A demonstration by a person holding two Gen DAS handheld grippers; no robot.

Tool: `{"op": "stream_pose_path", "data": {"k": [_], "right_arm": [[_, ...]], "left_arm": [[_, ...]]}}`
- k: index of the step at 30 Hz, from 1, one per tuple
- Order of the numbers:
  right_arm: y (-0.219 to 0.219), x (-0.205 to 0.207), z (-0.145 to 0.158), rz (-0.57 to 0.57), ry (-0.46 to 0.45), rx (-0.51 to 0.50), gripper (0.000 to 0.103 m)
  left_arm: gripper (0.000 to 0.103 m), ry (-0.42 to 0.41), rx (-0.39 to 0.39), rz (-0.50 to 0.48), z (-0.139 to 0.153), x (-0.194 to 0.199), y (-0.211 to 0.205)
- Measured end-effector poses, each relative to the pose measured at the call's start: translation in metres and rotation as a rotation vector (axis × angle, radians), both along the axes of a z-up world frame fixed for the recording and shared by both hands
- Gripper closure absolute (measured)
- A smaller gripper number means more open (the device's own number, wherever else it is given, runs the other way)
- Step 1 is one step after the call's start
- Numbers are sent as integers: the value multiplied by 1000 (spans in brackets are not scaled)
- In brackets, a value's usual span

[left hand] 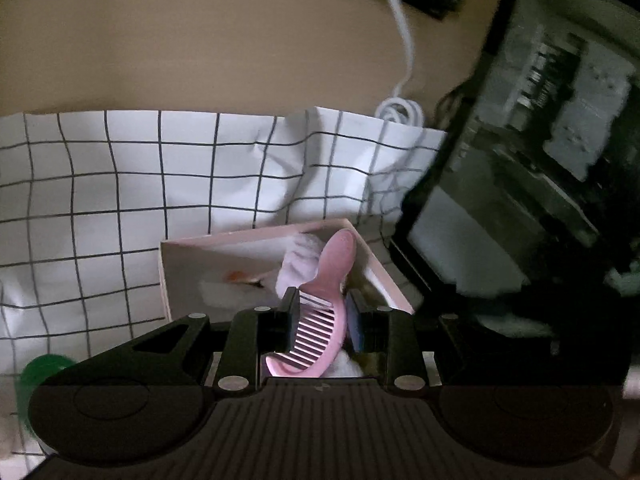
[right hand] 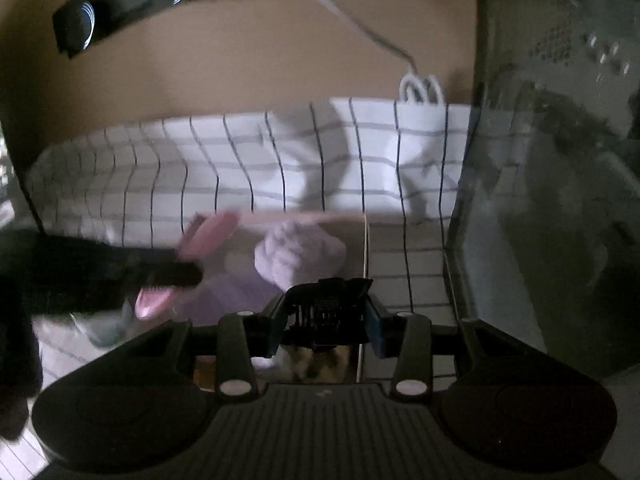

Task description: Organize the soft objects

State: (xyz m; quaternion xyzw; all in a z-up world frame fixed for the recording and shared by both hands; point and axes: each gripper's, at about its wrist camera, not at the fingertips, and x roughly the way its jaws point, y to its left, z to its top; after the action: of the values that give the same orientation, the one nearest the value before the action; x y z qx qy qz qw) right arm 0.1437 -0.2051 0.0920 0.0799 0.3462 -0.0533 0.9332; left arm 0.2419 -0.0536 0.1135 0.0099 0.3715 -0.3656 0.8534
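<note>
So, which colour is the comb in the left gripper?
Pink comb, held by the left gripper; clearest in the left wrist view.

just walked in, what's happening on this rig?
A person is working two handheld claws over a grid-patterned cloth. The left claw is shut on a pink comb, held above an open pink box with white fluffy items inside. The right claw grips a black hair clip near a lavender towel.

Dim room, plain beige wall [left hand: 200, 40], white grid-patterned cloth [left hand: 100, 184] over the surface, white cable [left hand: 406, 40] trailing down, dark glass-fronted case [left hand: 540, 140] at right.
</note>
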Motion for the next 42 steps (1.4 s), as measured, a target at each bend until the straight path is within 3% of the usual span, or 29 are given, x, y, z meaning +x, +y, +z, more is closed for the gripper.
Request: {"op": "stream_pose_path", "data": {"k": [4,7,10,14,17,20,22,24,31,35,42], "right_arm": [[6,5,-14,68,-3,42,62],[16,13,-21,115,-16,41,62],[23,23,-31,127,-7,27,62],[23,34,-46,113,30,46,61],[22,36,-54,116,52,71,55],[22,33,-57,94,48,76,55],[21,25,-50,72,-5,91,54],[22,12,-43,61,-66,91,47],[42,-32,-26,10,-159,-37,46],[53,-64,-31,-23,-121,-29,45],[63,-94,-66,103,48,-67,45]], "left_arm": [[74,-14,88,96,-8,25,-11],[74,76,132,143,-20,47,-12],[73,174,93,161,-36,61,-7],[73,77,93,190,-35,56,-3],[73,36,105,191,-28,49,-2],[73,-31,59,173,-14,39,3],[73,-55,16,165,-6,29,14],[73,-77,0,184,-1,16,25],[73,-147,0,193,-9,-65,68],[73,-125,5,253,-37,-116,88],[73,-80,81,395,-82,-181,86]]}}
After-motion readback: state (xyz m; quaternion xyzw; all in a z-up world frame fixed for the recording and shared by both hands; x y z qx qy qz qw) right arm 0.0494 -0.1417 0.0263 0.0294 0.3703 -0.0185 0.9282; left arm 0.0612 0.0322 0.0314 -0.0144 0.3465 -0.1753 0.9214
